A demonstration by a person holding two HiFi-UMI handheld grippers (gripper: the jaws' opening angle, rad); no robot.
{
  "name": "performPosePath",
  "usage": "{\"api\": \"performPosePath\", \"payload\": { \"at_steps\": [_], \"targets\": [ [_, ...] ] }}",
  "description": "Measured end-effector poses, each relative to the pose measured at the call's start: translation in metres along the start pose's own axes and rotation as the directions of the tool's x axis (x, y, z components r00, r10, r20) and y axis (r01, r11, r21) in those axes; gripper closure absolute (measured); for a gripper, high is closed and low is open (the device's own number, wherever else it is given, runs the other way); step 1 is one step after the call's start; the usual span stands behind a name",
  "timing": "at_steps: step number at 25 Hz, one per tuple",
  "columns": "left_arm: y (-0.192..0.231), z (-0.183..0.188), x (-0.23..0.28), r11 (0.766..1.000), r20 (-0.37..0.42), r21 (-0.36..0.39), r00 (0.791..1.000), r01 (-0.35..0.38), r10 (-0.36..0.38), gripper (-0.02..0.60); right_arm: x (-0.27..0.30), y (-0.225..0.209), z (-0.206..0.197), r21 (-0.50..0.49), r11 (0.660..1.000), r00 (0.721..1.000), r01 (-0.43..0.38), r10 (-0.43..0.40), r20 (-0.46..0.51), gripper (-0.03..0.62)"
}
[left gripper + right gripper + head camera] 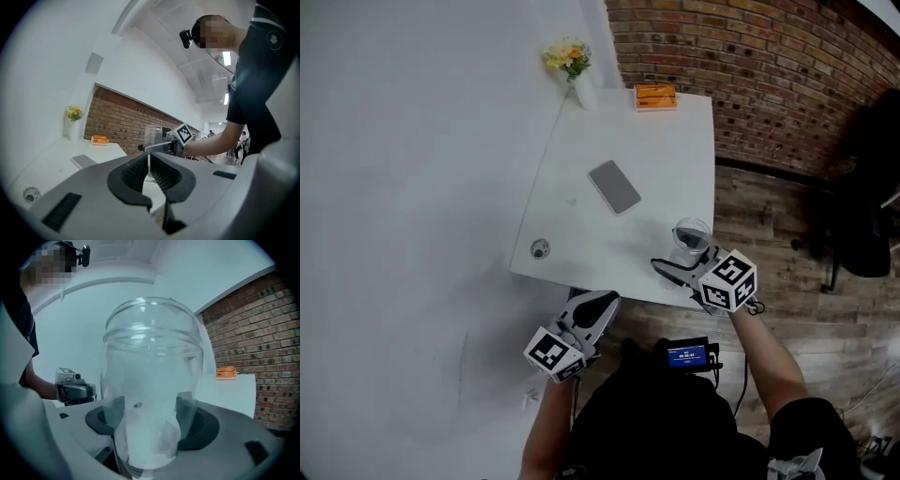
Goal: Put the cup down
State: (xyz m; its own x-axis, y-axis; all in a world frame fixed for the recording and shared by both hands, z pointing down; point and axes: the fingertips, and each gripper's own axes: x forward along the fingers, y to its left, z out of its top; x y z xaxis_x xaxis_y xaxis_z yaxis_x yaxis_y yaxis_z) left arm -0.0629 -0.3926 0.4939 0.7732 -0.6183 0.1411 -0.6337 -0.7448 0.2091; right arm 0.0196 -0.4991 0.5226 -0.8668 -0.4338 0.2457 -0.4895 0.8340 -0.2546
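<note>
Right gripper [682, 259] is clamped on the clear cup [691, 234], pads low on its walls, jaws part-way apart around the glass. Cup upright, mouth up, long axis vertical. White table [656, 141] lies below and ahead of these jaws, at its near corner. Left gripper [598, 307] sits off the table edge to the left, jaws drawn together on nothing, so the right hand looks placed for the set-down.

Head view: cup over the corner, well apart from the phone [615, 186]. Left gripper view: cup side-on, base hidden behind its own jaws, so contact with the tabletop is unresolved. Right gripper view alone shows the grip.
</note>
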Motion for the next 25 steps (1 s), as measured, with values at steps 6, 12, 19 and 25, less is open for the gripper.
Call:
{"api": "performPosePath", "payload": {
  "at_steps": [6, 12, 19, 25],
  "targets": [
    [0.011, 0.001, 0.001, 0.999, -0.006, -0.030, 1.000, -0.023, 0.023, 0.572, 0.052, -0.038, 0.007, -0.065, 0.997, 0.998, -0.047, 0.044, -0.049, 0.240],
    [0.026, 0.001, -0.003, 0.997, -0.017, -0.041, 0.998, -0.065, 0.064, 0.572, 0.117, -0.073, 0.008, -0.095, 0.992, 0.993, -0.082, 0.073, -0.088, 0.240],
    [0.048, 0.000, -0.016, 0.987, 0.025, -0.091, 0.991, -0.129, 0.132, 0.572, 0.181, -0.110, 0.020, -0.129, 0.991, 0.997, -0.039, 0.030, -0.069, 0.240],
    [0.061, -0.004, -0.027, 0.978, 0.031, -0.123, 0.984, -0.168, 0.173, 0.572, 0.219, -0.128, 0.024, -0.228, 0.973, 0.998, 0.045, -0.056, -0.040, 0.240]
  ]
}}
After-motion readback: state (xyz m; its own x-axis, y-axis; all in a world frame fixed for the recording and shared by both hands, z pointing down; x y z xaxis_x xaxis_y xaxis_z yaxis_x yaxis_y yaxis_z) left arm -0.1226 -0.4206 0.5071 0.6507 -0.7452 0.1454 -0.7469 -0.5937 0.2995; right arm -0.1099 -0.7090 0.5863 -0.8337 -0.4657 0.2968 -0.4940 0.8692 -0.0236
